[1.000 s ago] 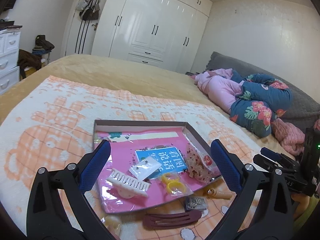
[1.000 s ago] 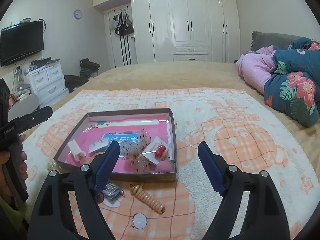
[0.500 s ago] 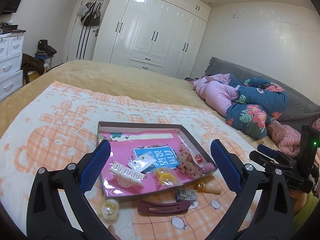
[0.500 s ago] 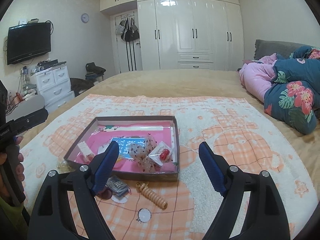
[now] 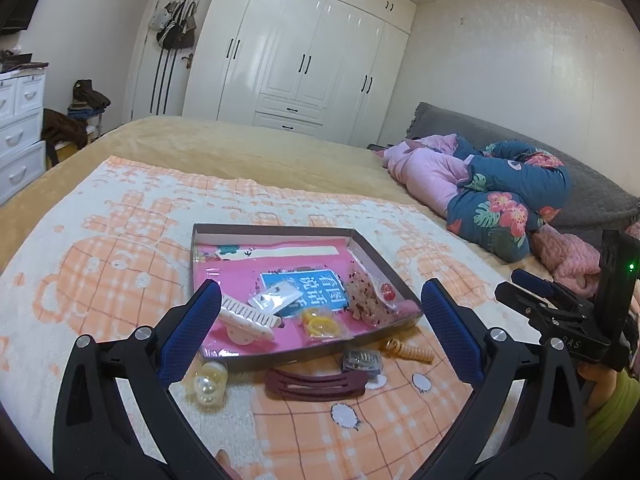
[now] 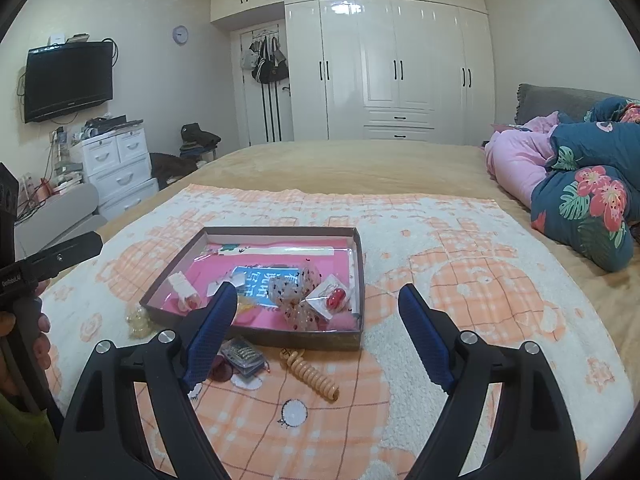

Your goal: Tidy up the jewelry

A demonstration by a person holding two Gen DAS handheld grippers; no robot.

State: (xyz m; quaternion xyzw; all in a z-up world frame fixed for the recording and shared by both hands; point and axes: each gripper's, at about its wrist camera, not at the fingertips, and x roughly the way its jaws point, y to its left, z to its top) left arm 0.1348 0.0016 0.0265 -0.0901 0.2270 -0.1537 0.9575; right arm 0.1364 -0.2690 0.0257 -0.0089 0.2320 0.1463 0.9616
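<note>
Both tools, left (image 5: 320,326) and right (image 6: 318,332), hang wide open and empty above the bed. A tray (image 6: 256,334) holds clips and baggies. A clip (image 5: 316,382) and coil (image 6: 312,374) lie just outside it.

A shallow brown tray (image 6: 256,334) lies flat on the blanket, its floor pink. Inside it: a white comb clip (image 5: 248,317) at the near left, a small clear packet (image 5: 276,295) beside it, yellow rings in a bag (image 5: 320,325), a speckled scrunchie (image 6: 298,292), and a red bead in a packet (image 6: 335,300). In front of the tray, on the blanket: a pearl piece (image 5: 208,382), a maroon hair clip (image 5: 316,380), a small box of pins (image 6: 242,354), and a peach spiral hair tie (image 6: 314,376).
</note>
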